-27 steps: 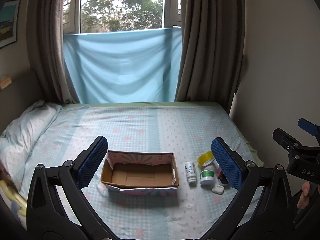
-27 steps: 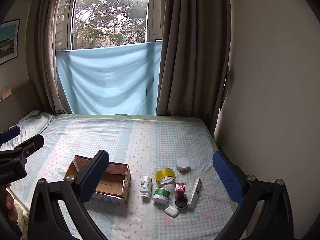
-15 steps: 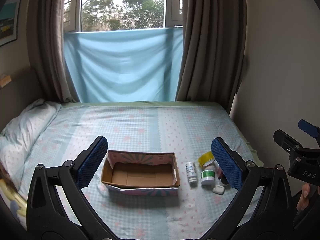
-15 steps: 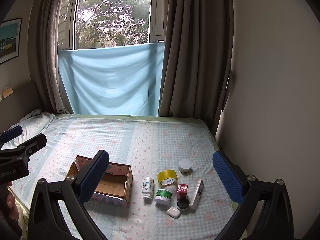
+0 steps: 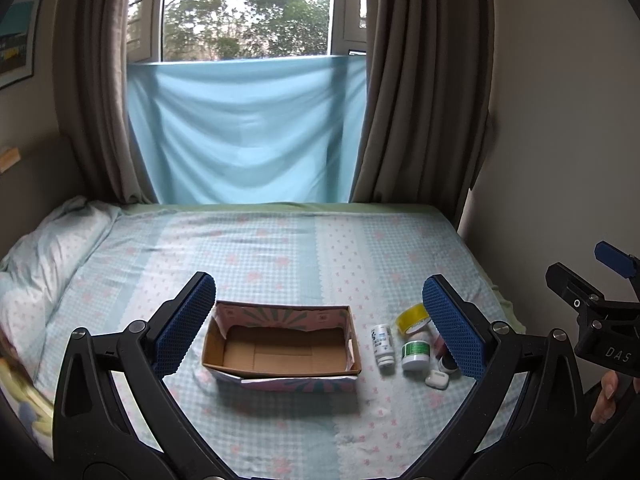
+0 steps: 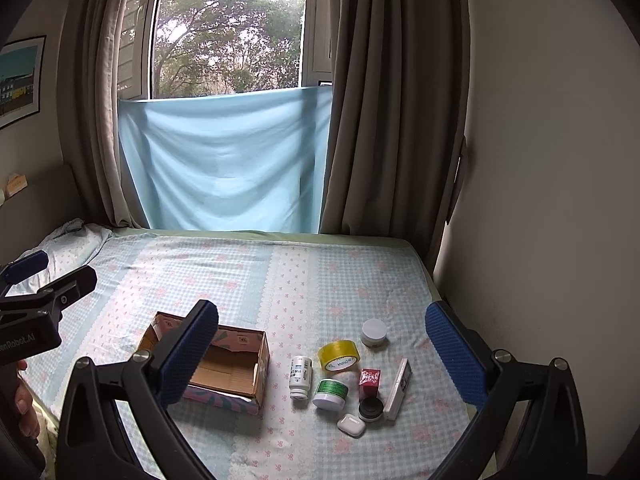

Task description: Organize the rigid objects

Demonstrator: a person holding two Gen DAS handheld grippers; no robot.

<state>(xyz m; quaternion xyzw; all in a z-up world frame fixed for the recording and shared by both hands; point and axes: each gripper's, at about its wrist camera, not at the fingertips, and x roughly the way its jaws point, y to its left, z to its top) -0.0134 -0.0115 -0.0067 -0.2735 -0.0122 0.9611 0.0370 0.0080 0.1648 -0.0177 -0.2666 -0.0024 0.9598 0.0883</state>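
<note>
An open, empty cardboard box (image 5: 280,350) (image 6: 224,368) sits on the bed. To its right lie a white pill bottle (image 6: 301,376), a yellow tape roll (image 6: 339,355), a green-labelled jar (image 6: 330,393), a red box (image 6: 369,379), a black round tin (image 6: 370,410), a white earbud case (image 6: 351,425), a white remote-like bar (image 6: 398,388) and a white round jar (image 6: 374,332). My left gripper (image 5: 320,326) is open and empty, above the box. My right gripper (image 6: 324,356) is open and empty, above the small objects.
The bed (image 5: 280,248) has a checked blue sheet, with a pillow (image 5: 44,256) at the left. A wall (image 6: 540,200) runs along the right side. Curtains and a blue cloth (image 5: 244,132) hang at the far end.
Both views have tilted slightly, so the box and small objects sit a little lower in frame. Both grippers stay open; nothing on the bed has moved.
</note>
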